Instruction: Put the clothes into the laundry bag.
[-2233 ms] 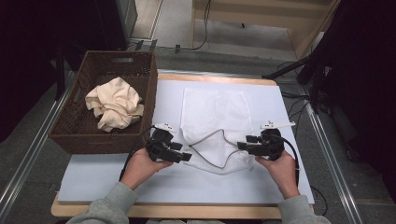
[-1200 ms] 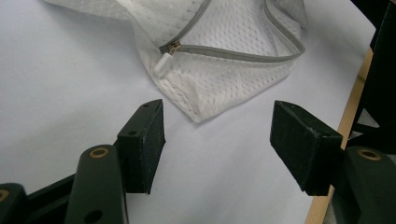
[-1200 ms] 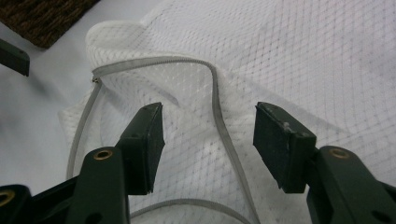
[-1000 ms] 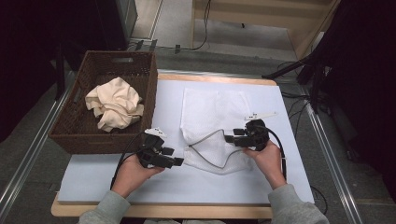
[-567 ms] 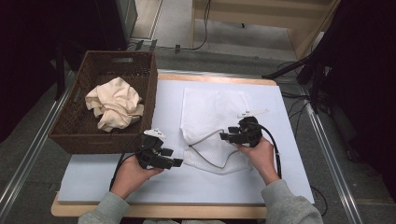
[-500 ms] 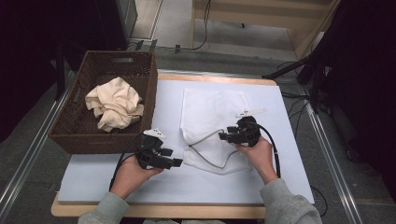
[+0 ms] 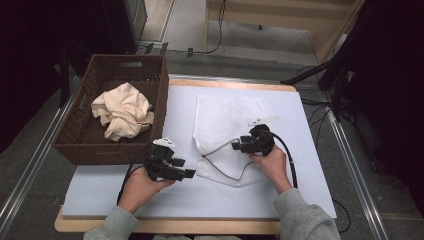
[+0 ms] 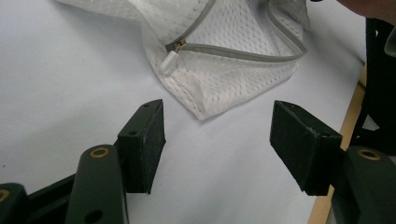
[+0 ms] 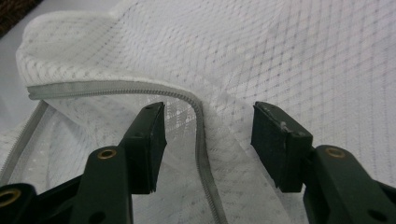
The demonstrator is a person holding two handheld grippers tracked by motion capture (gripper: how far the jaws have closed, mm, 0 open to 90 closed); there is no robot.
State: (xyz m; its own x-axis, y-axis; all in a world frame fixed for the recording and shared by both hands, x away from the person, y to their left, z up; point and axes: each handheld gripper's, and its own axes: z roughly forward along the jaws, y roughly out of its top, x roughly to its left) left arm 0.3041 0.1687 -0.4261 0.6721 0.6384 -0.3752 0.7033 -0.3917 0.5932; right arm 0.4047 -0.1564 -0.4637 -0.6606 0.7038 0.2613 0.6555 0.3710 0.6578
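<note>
High view first: we see the white mesh bag (image 7: 227,135) lying flat on the white counter (image 7: 100,185), just right of the wicker basket (image 7: 115,110) that holds a crumpled cream cloth (image 7: 122,111). Our right tongs (image 9: 208,135) stand wide apart over the bag's grey zipper (image 9: 198,121), whose raised band runs between the jaws; nothing is pinched. Our left tongs (image 8: 217,135) are also wide, holding nothing, hovering over bare counter just short of the bag's near corner and its zipper pull (image 8: 169,63).

Bright, even overhead light; dark surroundings; soft shadows, sharp focus.
</note>
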